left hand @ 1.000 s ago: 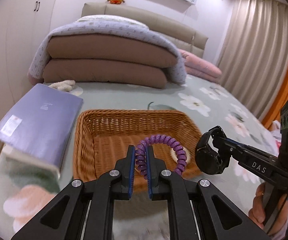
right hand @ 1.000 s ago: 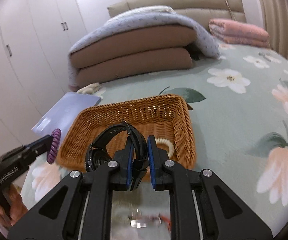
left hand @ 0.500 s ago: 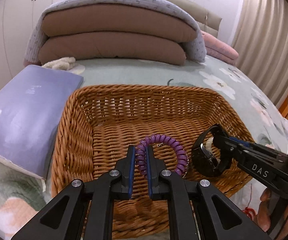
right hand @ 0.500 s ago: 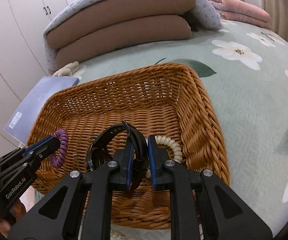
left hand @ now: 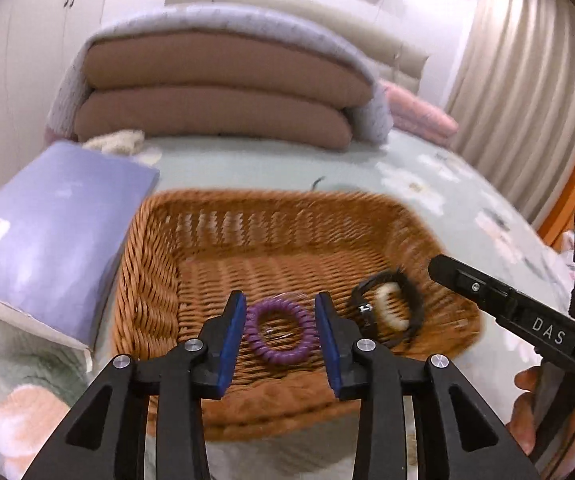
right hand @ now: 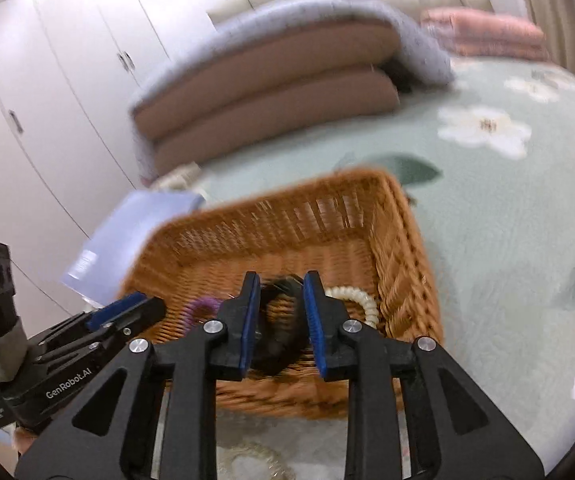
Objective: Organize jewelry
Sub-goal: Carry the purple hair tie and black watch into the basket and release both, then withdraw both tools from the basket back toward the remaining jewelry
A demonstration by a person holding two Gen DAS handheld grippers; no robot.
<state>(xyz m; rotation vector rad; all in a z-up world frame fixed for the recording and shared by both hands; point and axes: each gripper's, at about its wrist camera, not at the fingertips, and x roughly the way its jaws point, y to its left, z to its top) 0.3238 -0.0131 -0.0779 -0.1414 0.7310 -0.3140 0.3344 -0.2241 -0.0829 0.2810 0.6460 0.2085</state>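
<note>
1. Drop-off step: the left gripper [left hand: 280, 330] has just been opening, its jaws now apart, and the purple coil bracelet [left hand: 278, 335] lies loose between them, low-centre on the wicker basket [left hand: 147, 280] floor.
2. The right gripper [right hand: 279, 312] has been opening too; the black watch [left hand: 387, 308] now rests over a cream coil bracelet [left hand: 387, 307], lower right.
3. Next, in my view: lift both clear and fetch more.
4. A second ago both pieces were clamped above the basket.

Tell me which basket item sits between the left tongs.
The purple coil band, lying flat on the wicker basket floor between the left tongs, whose pads no longer touch it. The black watch and cream coil band lie further right.
</note>
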